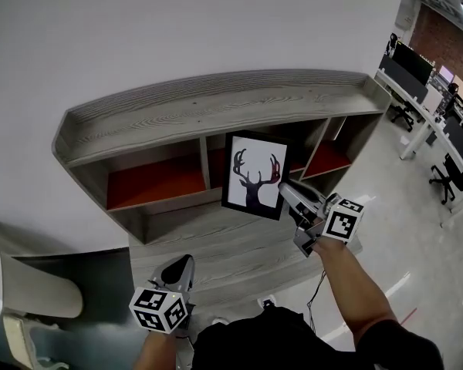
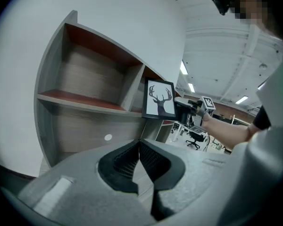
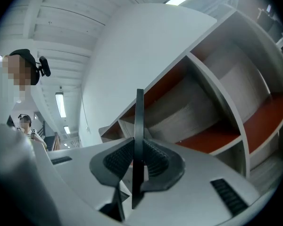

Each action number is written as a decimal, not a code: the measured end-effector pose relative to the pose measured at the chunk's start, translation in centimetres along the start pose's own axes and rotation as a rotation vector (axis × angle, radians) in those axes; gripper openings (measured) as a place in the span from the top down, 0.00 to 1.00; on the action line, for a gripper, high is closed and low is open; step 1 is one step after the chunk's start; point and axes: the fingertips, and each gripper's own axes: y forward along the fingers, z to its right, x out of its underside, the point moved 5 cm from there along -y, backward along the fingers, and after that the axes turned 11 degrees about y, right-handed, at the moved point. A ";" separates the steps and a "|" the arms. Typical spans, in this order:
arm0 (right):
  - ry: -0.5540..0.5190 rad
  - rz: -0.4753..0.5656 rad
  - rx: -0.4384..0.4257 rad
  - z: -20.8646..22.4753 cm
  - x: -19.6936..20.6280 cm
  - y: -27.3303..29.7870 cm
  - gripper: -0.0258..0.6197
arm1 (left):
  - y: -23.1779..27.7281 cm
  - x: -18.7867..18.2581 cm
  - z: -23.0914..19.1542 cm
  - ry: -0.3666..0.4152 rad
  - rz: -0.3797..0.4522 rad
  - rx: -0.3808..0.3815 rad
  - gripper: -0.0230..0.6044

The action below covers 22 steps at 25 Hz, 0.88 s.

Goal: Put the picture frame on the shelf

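- Left gripper (image 1: 180,270): low at the left of the head view, well clear of the work. In the left gripper view its jaws are pressed together with nothing between them (image 2: 139,143). Idle.
- Shelf (image 1: 216,102): grey wood-grain unit against the white wall, with open compartments on orange-red floors. A broad compartment is at left, a narrower one in the middle and another at right.
- Picture frame (image 1: 254,174): black moulding and a white print with a deer-head silhouette. It is upright, slightly tilted, in front of the middle compartment. I cannot tell whether its lower edge touches the shelf.
- Right gripper (image 1: 288,188): clamped on the frame's right-hand edge. The right gripper view shows the frame edge-on (image 3: 139,121), a thin dark blade pinched between the ribbed pads (image 3: 154,158).
- Handling, judged: light, stiff and flat. The front is probably glazed, so treat it as fragile and avoid knocking it on the dividers.
- The moulding looks smooth and may slip. A one-edge grip leaves the far side free to swing and pivot in the pads.
- Best hold: on the moulding, mid-way along an edge, never on the print face. Lower it squarely and make sure it stands before letting go.
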 end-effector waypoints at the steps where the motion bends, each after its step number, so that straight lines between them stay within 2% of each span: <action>1: -0.005 -0.007 -0.011 0.4 -0.6 0.6 0.85 | 0.3 -0.2 0.1 -0.002 0.002 -0.007 0.95; 8: -0.045 -0.107 -0.056 3.9 -3.1 4.4 0.85 | 2.9 -1.5 0.4 -0.027 0.015 -0.070 0.95; 15: 0.025 -0.124 -0.162 5.8 -4.0 5.9 0.85 | 3.3 -1.0 2.0 -0.050 0.005 -0.138 0.95; 22: 0.070 -0.125 -0.200 7.4 -5.2 7.9 0.85 | 3.1 -0.7 2.3 -0.071 0.001 -0.197 0.95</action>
